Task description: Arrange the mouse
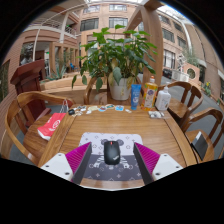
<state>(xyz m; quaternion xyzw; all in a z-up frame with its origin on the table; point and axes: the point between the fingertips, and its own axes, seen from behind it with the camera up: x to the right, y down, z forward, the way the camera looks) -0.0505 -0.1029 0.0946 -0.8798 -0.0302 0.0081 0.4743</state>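
A black computer mouse [111,152] rests on a grey patterned mouse mat [111,162] near the front edge of a wooden table [110,125]. My gripper [111,160] is open, its magenta pads [78,157] spread wide to either side of the mat. The mouse stands between the fingers with a clear gap on each side, resting on the mat on its own.
A potted plant [118,62] stands at the table's far side, with bottles [150,95] and small items beside it. A red object [51,125] lies on the wooden chair [25,120] at the left. More chairs [195,110] stand at the right.
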